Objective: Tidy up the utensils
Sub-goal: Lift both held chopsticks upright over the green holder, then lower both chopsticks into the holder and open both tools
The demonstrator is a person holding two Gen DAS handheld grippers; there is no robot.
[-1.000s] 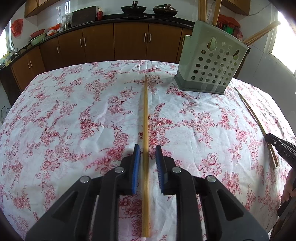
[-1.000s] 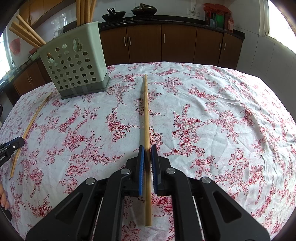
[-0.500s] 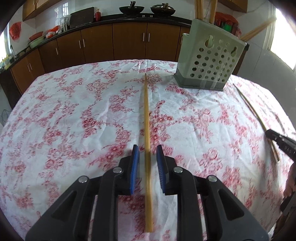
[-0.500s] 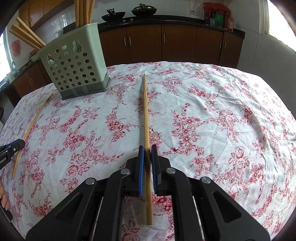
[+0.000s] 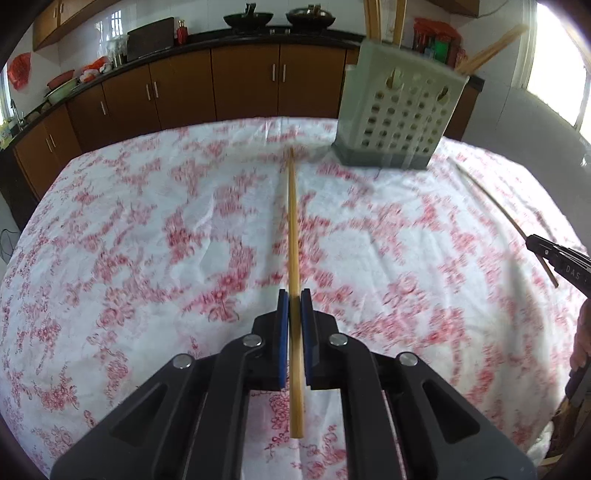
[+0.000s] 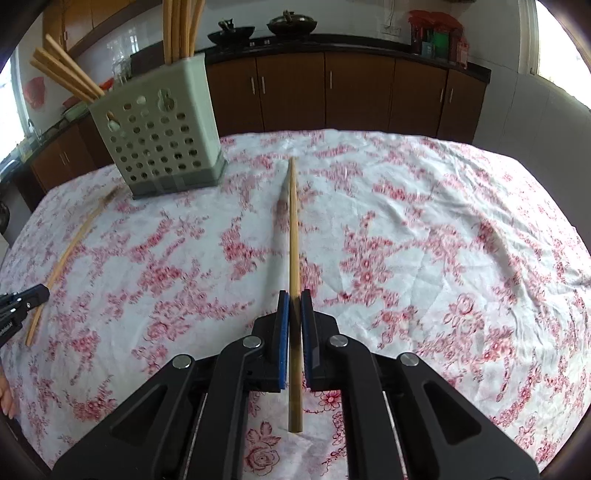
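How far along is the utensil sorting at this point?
Done: several chopsticks stand in the green holder. In hand: the left gripper has its jaws shut on one chopstick, the right gripper on another chopstick. Left: both must go into the holder.

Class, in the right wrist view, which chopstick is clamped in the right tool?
The centre chopstick, pinched between the blue pads of the right tool. A second chopstick sits far left; the rest stand in the green holder.
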